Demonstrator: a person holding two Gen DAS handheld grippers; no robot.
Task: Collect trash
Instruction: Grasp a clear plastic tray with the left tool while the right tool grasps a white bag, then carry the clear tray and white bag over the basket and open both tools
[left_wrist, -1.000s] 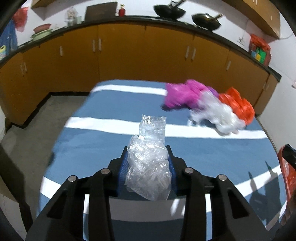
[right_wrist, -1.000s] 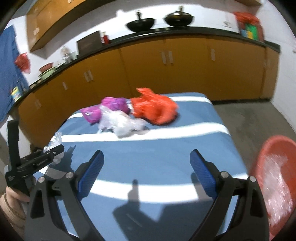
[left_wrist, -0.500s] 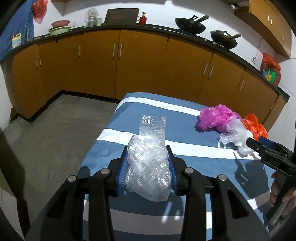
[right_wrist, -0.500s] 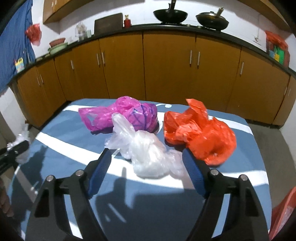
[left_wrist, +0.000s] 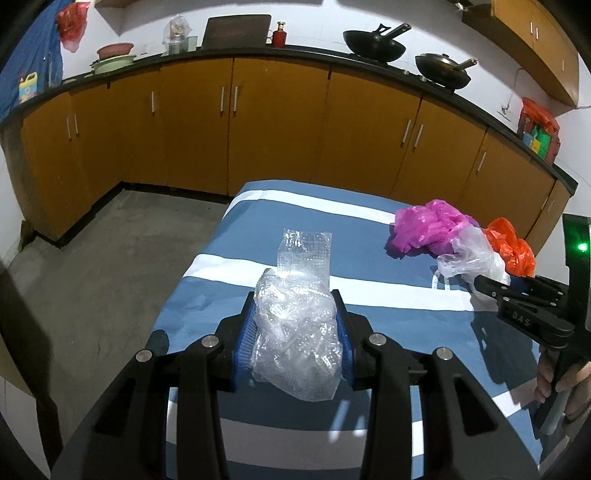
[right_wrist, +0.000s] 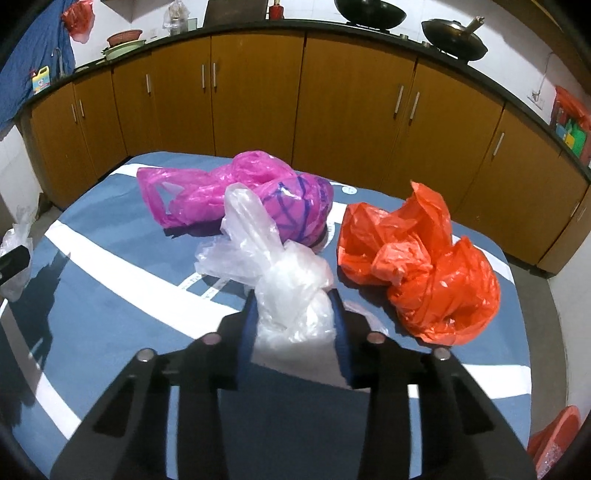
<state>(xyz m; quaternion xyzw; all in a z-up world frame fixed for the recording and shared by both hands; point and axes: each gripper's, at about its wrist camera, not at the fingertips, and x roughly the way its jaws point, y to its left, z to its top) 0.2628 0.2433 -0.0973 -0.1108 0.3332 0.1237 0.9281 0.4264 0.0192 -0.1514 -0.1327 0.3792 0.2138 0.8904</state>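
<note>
Both views are evenly lit from overhead, and hard dark shadows are cast onto the blue striped cloth. Strong fisheye bending is seen in the cabinets — corners are vignetted black. Slight motion blur is shown on the right gripper — elsewhere focus is sharp.

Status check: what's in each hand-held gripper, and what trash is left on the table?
Left hand-held gripper clamped on bubble wrap. Right hand-held gripper just closing on clear bag. Pink bag, orange bag remain on table. Nothing blocking.
</note>
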